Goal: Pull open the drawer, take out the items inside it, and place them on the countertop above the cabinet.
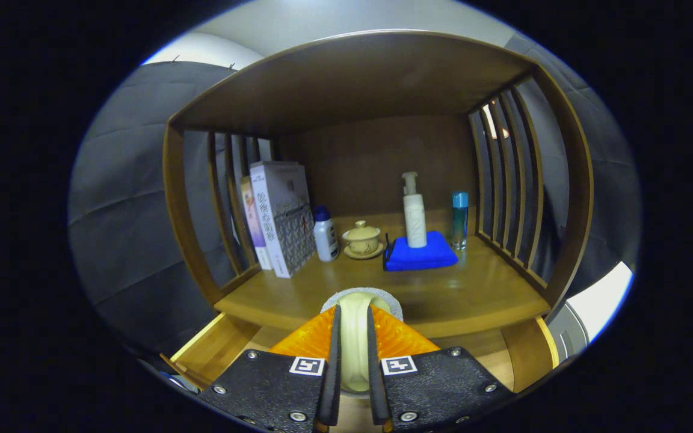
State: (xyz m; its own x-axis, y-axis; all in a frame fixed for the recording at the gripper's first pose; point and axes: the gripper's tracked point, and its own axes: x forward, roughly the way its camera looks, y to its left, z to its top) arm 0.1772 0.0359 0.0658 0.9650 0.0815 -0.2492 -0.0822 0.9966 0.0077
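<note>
Wooden countertop lies just ahead of and beyond our gripper, above the open drawer. We hold a pale item upright between the fingers, both pressing on it; a blue cloth and bottles stand further back.

Pale item in gripper mostly hidden (identity unclear); drawer interior blocked.

My tool points level and straight ahead; its two fingers stand nearly parallel, drawn close; both press on a pale rounded piece clamped upright between them.
</note>
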